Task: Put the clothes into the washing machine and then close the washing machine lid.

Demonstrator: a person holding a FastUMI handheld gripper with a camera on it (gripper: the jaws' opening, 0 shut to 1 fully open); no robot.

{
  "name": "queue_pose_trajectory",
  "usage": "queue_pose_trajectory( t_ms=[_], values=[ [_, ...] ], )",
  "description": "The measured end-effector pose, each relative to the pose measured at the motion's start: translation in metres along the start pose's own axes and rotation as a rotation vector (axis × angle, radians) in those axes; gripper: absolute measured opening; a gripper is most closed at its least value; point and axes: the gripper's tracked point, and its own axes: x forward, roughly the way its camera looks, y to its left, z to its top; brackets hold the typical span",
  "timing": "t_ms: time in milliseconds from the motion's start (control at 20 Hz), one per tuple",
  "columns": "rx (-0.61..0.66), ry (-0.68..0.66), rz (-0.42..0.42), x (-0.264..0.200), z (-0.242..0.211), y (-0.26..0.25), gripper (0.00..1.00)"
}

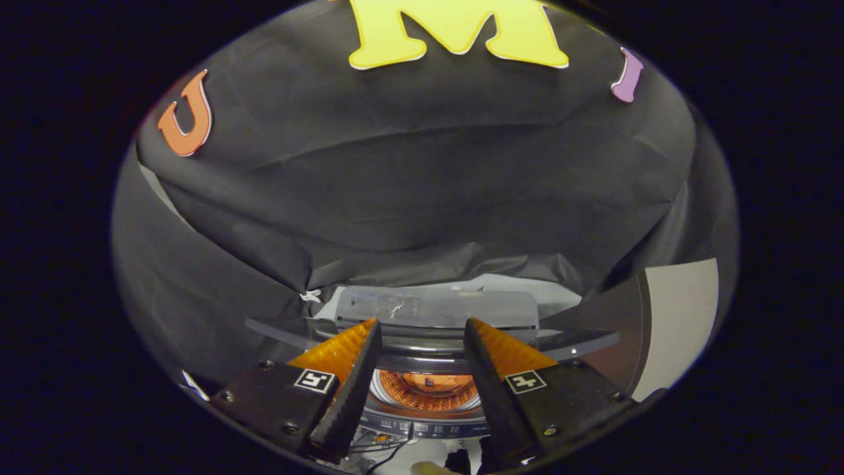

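Washer drum loaded, lid not yet down.

An orange garment (427, 388) lies inside the open drum of the washing machine (428, 422), so loading appears done; the raised lid (435, 310) remains to be closed. The tongs (422, 330) are released, fingers spread and holding nothing; the lid stands just beyond their tips, and the drum lies between and below them.

Tongs (422, 330): two tapered ridged fingers, dark screwed mounts, square black-white marker on each.
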Motion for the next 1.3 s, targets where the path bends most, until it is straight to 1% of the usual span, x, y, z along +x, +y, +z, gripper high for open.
queue_pose_trajectory(
  t_ms=[200,600,850,950,1050,1150,1300],
  values=[
    [-0.002,0.005,0.005,-0.006,-0.015,0.0,0.8],
    [-0.014,0.037,0.023,-0.011,-0.064,0.001,0.8],
    [0.007,0.154,0.052,0.007,-0.124,0.006,0.8],
    [0.014,0.189,0.042,0.019,-0.152,-0.001,0.8],
    [0.027,0.214,0.04,0.026,-0.17,-0.004,0.8],
    [0.023,0.225,0.032,0.029,-0.18,-0.005,0.8],
    [0.019,0.222,0.03,0.026,-0.182,-0.004,0.8]
  ],
)
